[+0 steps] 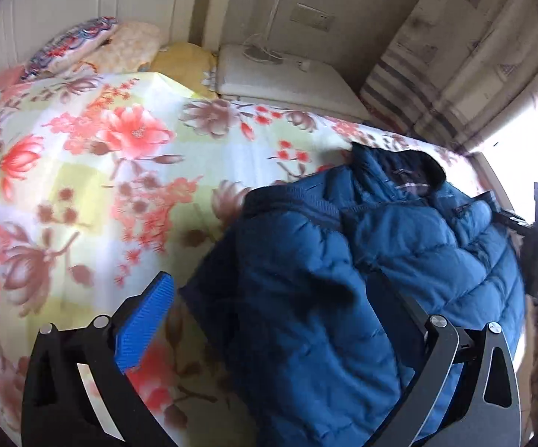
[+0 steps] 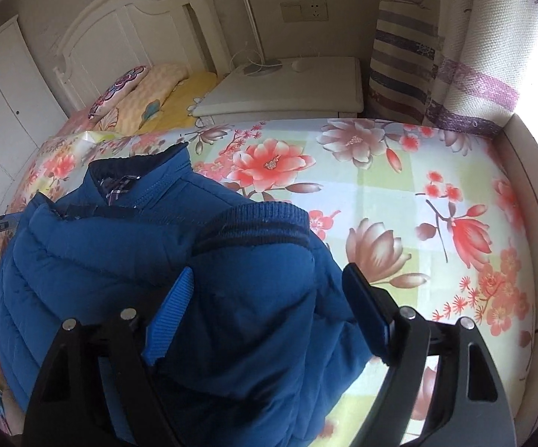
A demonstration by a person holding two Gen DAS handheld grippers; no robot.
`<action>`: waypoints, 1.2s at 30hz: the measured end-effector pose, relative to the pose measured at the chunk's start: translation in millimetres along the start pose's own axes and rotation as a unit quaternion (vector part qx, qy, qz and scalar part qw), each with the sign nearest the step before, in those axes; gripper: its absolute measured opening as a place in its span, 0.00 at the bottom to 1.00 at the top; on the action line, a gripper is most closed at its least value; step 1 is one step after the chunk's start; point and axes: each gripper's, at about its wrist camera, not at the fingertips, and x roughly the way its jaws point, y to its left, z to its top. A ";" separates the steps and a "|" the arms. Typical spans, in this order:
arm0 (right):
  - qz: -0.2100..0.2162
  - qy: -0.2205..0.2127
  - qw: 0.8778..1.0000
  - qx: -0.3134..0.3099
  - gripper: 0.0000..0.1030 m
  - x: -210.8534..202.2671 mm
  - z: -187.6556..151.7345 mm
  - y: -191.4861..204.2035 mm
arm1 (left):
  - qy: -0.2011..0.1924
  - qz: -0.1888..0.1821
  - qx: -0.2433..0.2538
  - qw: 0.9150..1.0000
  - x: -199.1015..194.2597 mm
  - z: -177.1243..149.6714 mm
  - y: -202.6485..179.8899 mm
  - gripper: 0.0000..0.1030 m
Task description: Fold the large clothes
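Blue puffer jacket [image 1: 343, 279] on floral bedspread [image 1: 82, 167]; left gripper [image 1: 276, 305] spread wide, right gripper [image 2: 269, 298] spread over sleeve, nightstand [image 2: 287, 89] at twelve o'clock.

Blue jacket [image 2: 120, 260], red-floral bedspread [image 2: 399, 186]

Left wrist: close above bed [image 1: 82, 149], angled down, jacket [image 1: 343, 279] at right.
Right wrist: same, jacket [image 2: 138, 260] at left.
Shared: jacket, bed, nightstand [image 1: 287, 78].

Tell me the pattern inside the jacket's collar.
Plaid lining, clearest in the right wrist view.
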 end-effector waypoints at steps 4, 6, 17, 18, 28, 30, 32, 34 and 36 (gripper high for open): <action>0.009 -0.006 1.000 0.003 0.79 5.6 -1.3 -0.6 | 0.001 0.001 0.015 1.000 12.3 14.1 -10.7 0.96; 0.013 -0.008 1.000 0.006 0.79 6.4 -1.8 -2.7 | 0.011 0.012 0.021 1.000 22.9 18.3 -16.8 0.96; -0.007 -0.153 0.985 -0.077 0.16 -113.1 -34.8 64.0 | -0.105 0.060 0.081 0.989 -49.0 -7.1 -58.7 0.19; -0.011 -0.163 0.984 -0.076 0.16 -127.9 -34.8 67.4 | -0.112 0.060 0.083 0.988 -59.8 -3.9 -62.0 0.19; -0.101 -0.017 0.994 0.041 0.17 7.3 46.8 8.8 | 0.008 0.115 0.040 0.993 65.0 94.4 -43.1 0.20; -0.074 -0.011 0.994 0.085 0.21 40.1 28.8 -9.4 | 0.007 0.136 0.036 0.990 100.5 77.8 -33.3 0.25; -0.048 -0.033 0.992 0.112 0.21 34.3 23.9 -19.8 | -0.015 0.127 0.027 0.991 94.8 74.2 -29.7 0.25; -0.042 -0.039 0.992 0.112 0.21 31.2 21.7 -21.8 | -0.031 0.125 0.022 0.991 90.5 72.1 -26.3 0.26; -0.055 -0.049 0.992 0.106 0.20 28.1 22.2 -18.6 | -0.046 0.138 0.030 0.989 87.0 70.8 -30.1 0.25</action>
